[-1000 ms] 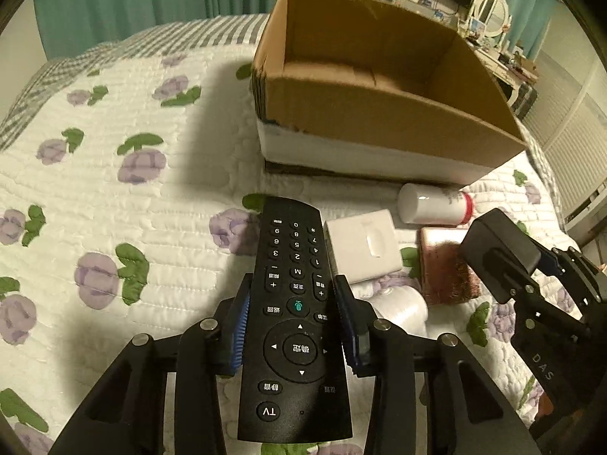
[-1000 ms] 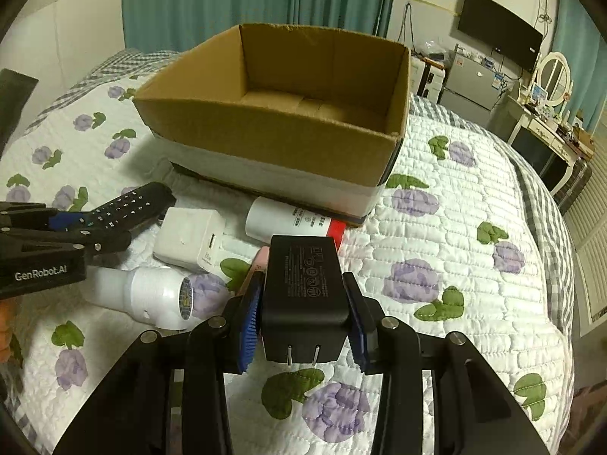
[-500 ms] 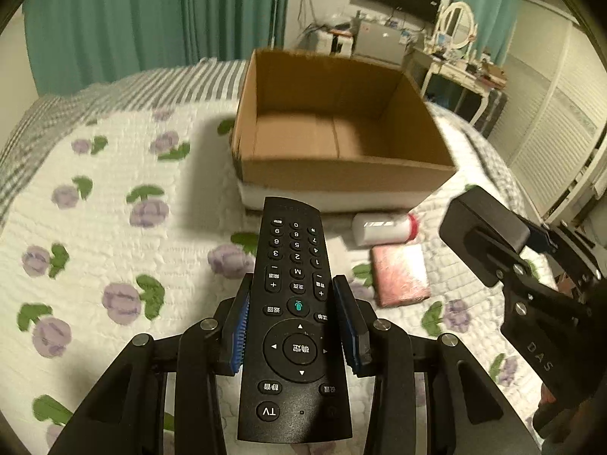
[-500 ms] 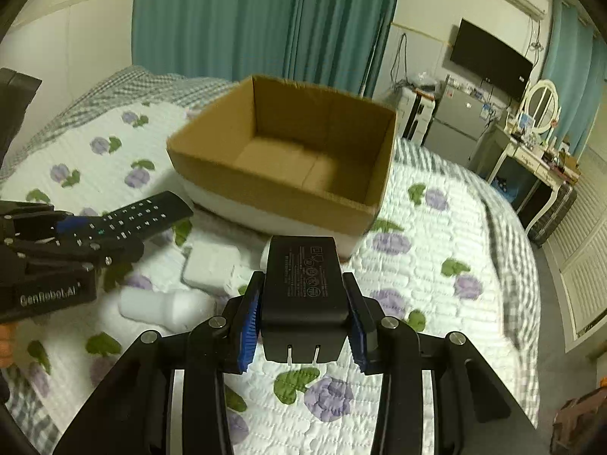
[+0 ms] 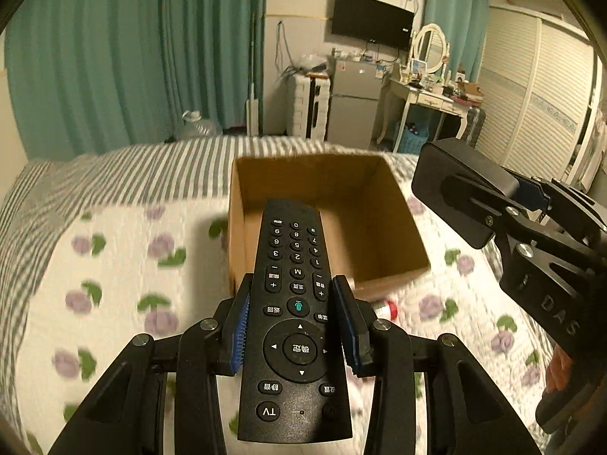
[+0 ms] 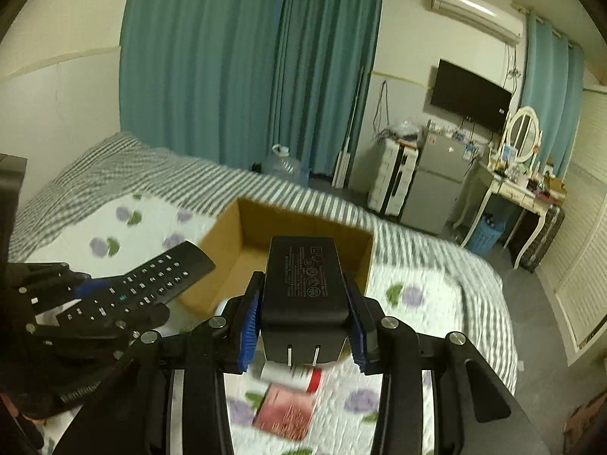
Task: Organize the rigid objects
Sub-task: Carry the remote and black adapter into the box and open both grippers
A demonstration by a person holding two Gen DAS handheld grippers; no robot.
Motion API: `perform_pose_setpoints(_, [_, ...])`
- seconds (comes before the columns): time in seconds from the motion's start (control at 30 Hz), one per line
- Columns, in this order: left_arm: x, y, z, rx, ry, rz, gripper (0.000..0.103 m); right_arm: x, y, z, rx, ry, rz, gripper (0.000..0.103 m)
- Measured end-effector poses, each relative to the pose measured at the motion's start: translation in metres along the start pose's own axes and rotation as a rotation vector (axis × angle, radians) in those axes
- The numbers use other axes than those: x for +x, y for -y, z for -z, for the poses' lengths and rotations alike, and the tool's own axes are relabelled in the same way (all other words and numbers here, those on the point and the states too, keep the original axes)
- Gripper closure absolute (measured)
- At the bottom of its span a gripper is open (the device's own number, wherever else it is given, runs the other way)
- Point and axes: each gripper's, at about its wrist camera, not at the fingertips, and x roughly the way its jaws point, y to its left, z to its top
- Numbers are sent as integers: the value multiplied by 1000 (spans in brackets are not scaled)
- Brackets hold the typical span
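Note:
My left gripper is shut on a black TV remote, its far end reaching over the near wall of the open cardboard box. A black power adapter with two prongs toward the camera is clamped in my right gripper, in front of that same cardboard box. In the right wrist view the left gripper with the remote is at the left, beside the box. From the left wrist the right gripper and the adapter appear on the right, high over the bed.
The box stands on a white quilt with purple flowers. Below the grippers lie a white bottle with a red cap and a pink packet. Teal curtains, a small fridge and a dressing table stand beyond the bed.
Both grippers have risen well above the bed and tilted up, still gripping the remote and the adapter. The box now sits lower and smaller in both views; more of the room shows.

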Motion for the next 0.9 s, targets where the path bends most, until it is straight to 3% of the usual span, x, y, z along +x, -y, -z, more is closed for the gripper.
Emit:
perform_pose_setpoints(0.27, [69, -4, -35, 54, -12, -8, 63, 51, 16, -19, 6, 1, 12, 64])
perform_pose_setpoints(0.43, [114, -7, -42, 82, -32, -17, 63, 88, 28, -7, 23, -28, 7, 64])
perform_pose_setpoints(0.63, [141, -11, -37, 93, -53, -13, 62, 115, 30, 13, 35, -59, -17, 64])
perform_pose_setpoints(0.7, [144, -12, -36, 88, -54, 0, 60, 120, 30, 18, 38, -66, -26, 64])
perform_pose_setpoints(0.8, [139, -12, -36, 75, -40, 8, 40, 121, 30, 21, 38, -71, -30, 64])
perform_pose_setpoints(0.9, [129, -11, -37, 78, -36, -18, 40, 118, 30, 22, 37, -75, -19, 64])
